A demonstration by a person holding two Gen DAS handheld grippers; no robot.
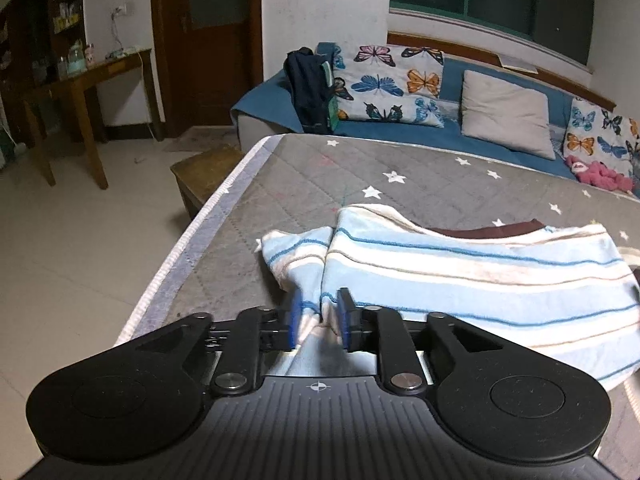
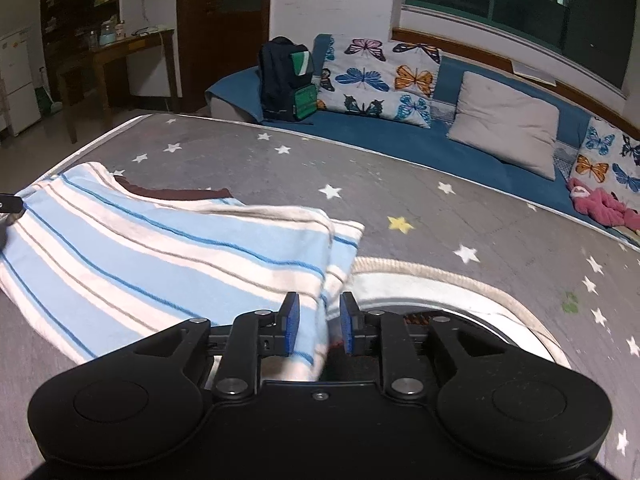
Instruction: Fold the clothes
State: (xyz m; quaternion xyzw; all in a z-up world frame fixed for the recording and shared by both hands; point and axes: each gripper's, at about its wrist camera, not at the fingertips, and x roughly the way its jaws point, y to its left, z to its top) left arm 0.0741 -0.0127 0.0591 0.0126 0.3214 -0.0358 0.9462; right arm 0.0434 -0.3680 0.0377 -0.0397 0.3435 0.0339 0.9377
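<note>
Starry mattress [image 1: 400, 168], striped garment [image 1: 460, 272], maroon cloth [image 1: 492, 229] mostly hidden beneath

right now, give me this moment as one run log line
stage: fold laid down | left tongs: open, striped shirt edge between pads | right tongs: open, shirt edge between pads | shirt on star mattress

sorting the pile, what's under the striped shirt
A dark maroon cloth pokes out under the striped shirt; how far it extends is covered.
</note>
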